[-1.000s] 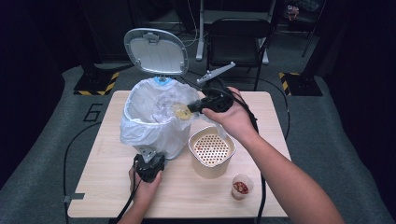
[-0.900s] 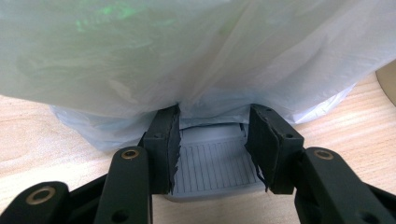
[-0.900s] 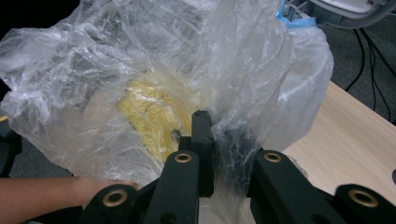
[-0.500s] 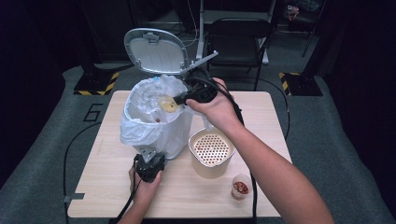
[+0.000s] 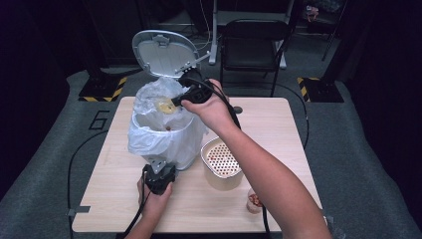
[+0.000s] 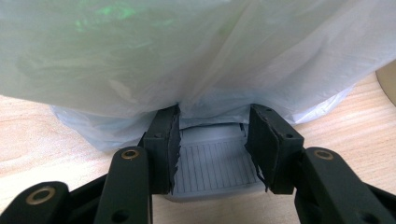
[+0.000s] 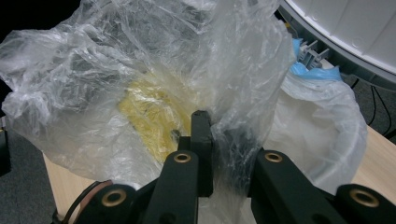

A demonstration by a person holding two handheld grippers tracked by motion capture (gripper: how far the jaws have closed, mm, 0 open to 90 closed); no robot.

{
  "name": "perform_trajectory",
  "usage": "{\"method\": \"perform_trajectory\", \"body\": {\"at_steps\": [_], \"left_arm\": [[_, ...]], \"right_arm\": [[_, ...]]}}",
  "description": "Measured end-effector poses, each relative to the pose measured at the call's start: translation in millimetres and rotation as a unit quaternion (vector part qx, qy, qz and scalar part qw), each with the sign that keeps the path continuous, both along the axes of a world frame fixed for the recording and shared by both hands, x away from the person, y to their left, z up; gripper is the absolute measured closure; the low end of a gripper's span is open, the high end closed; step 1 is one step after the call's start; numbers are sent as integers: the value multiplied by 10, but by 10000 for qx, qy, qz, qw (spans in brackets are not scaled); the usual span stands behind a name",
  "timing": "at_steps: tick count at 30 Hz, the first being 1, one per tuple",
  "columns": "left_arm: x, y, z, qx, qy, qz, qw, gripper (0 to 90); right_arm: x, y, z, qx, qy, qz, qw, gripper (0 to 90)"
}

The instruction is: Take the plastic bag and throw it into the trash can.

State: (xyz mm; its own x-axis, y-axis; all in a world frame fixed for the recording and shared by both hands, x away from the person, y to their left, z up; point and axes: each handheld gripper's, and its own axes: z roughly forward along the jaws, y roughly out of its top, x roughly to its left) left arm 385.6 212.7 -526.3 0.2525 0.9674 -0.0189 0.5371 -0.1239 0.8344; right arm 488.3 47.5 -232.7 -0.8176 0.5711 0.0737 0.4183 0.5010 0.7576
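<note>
A white pedal bin [image 5: 186, 144] with a white liner [image 6: 187, 56] stands on the wooden table [image 5: 278, 124], its grey lid [image 5: 164, 52] tipped up. At the bin's foot my left gripper [image 5: 159, 175] is shut on the grey ribbed pedal [image 6: 215, 168], one jaw against each side. Over the bin's mouth my right gripper [image 5: 175, 102] is shut on a crumpled clear plastic bag [image 7: 116, 84] with yellow residue inside. The same bag [image 5: 161, 103] hangs just above the liner's rim. The bag's folds hide the right gripper's far jaw.
A beige basket with a perforated floor [image 5: 222, 162] stands right of the bin. A small cup of red bits [image 5: 255, 200] sits near the table's front right edge. A black chair [image 5: 254, 45] stands behind the table. Cables trail off the front edge.
My right gripper has carried the plastic bag to the left, from the bin's right side to above its open mouth. The left gripper has stayed on the pedal.
</note>
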Motion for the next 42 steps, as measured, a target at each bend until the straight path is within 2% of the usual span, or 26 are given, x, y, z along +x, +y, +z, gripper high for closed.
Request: {"method": "perform_trajectory", "body": {"at_steps": [6,15,16,18,19,21,22,23,24,28,31,42], "left_arm": [[-5,-1,2,-1,26,7,10000,540],[-4,-3,0,-19,11,14,10000,540],[-7,29,14,218,127,-92,9996,540],[-3,29,12,211,102,-102,9997,540],[1,-2,-2,-18,1,-2,10000,540],[0,0,0,-2,1,-1,10000,540],[-3,0,2,9,18,-1,10000,540],[-3,0,1,5,19,-2,10000,540],[0,1,0,0,5,-6,10000,540],[-3,1,2,20,-16,26,10000,540],[-3,-6,-1,-40,0,26,10000,540],[-1,0,1,13,-19,15,10000,540]], "right_arm": [[113,133,-41,-2,32,-128,9999,832],[212,237,-79,-27,44,-234,9997,815],[238,247,-101,-85,18,-256,9996,798],[250,253,-112,-104,17,-294,9995,780],[259,257,-120,-138,8,-328,9994,754],[284,275,-148,-201,-76,-367,9991,708],[306,297,-174,-209,-91,-355,9991,642],[306,297,-174,-209,-91,-355,9991,642],[319,331,-206,-270,-94,-403,9988,586],[309,364,-232,-419,-213,-418,9980,465],[286,348,-209,-437,-321,-448,9975,459],[221,249,-203,-473,-270,-343,9979,461]]}}
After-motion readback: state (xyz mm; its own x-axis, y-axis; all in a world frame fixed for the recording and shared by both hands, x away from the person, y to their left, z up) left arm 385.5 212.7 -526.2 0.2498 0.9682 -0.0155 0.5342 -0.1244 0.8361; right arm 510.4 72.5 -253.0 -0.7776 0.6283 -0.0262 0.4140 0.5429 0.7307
